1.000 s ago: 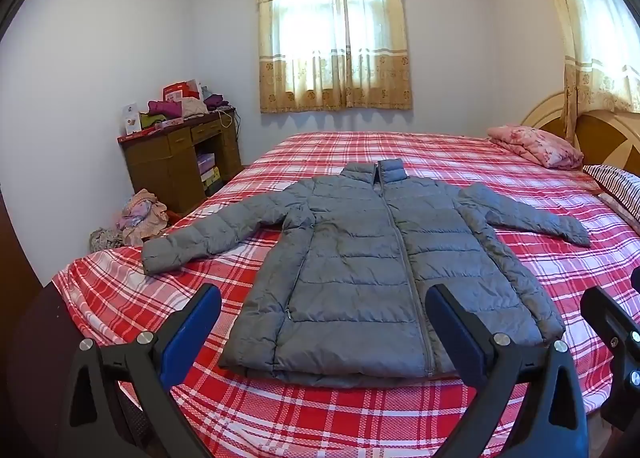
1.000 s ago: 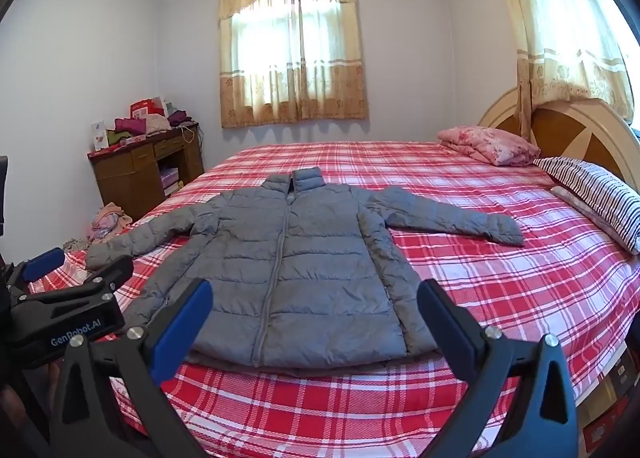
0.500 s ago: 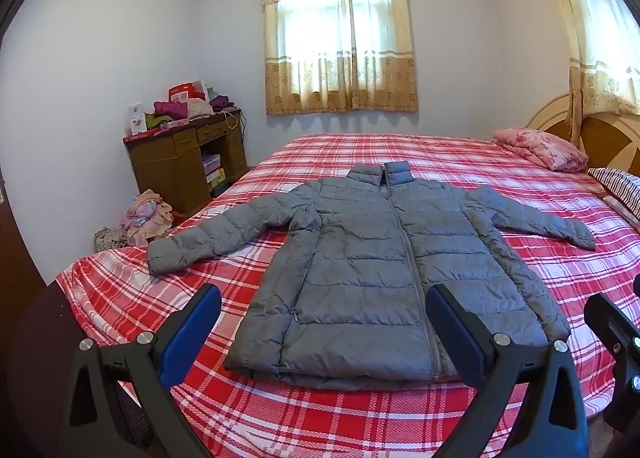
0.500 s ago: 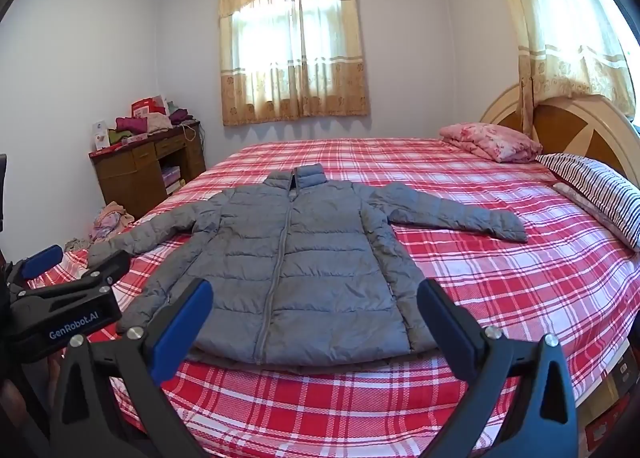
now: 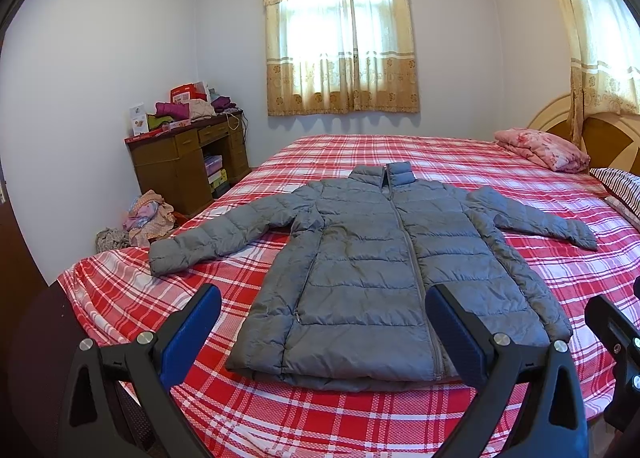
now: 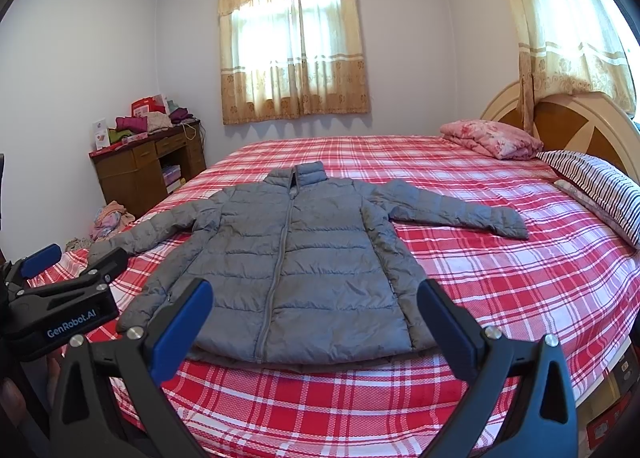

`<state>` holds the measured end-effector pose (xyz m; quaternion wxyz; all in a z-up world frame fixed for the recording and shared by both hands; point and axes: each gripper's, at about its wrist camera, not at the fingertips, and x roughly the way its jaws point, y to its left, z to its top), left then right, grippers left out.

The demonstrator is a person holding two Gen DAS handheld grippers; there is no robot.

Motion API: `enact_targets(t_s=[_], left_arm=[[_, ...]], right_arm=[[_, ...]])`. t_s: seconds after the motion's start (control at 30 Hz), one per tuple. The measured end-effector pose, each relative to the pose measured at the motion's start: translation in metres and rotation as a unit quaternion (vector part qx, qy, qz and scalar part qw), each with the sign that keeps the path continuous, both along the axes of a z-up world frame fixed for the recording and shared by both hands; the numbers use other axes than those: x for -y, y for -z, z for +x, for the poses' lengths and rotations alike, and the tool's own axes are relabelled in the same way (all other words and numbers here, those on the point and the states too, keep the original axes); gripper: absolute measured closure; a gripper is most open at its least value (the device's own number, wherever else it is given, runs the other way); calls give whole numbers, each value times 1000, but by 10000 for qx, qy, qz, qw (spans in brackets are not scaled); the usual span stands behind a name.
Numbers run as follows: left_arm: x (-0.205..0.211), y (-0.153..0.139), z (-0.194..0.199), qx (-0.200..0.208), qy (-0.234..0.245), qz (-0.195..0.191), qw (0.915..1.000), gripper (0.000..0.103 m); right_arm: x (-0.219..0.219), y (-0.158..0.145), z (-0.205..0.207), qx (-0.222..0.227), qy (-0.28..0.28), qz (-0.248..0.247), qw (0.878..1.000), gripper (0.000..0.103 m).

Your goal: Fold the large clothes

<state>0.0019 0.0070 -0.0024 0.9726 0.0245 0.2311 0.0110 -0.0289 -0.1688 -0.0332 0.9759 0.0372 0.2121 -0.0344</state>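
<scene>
Left wrist view: both grippers [image 5: 322,322] [image 6: 314,318] spread, empty, short of jacket [image 5: 384,270]. Risk: slick padding slipping from a shallow pinch.

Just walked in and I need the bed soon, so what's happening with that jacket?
A person holds two grippers over the foot of the bed. The grey puffer jacket lies flat, zipped, sleeves spread, not yet folded. The left gripper and right gripper are both open and touch nothing.
</scene>
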Motion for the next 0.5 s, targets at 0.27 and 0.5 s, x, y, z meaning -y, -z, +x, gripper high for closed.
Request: enact_targets(t_s=[0.27, 0.5], left_arm=[[0, 0, 0, -3, -3, -1, 10000, 1], [0, 0, 0, -2, -3, 4, 10000, 1]], right_arm=[[0, 1, 0, 3, 11, 0, 10000, 0], [1, -1, 1, -16, 5, 12, 10000, 0]])
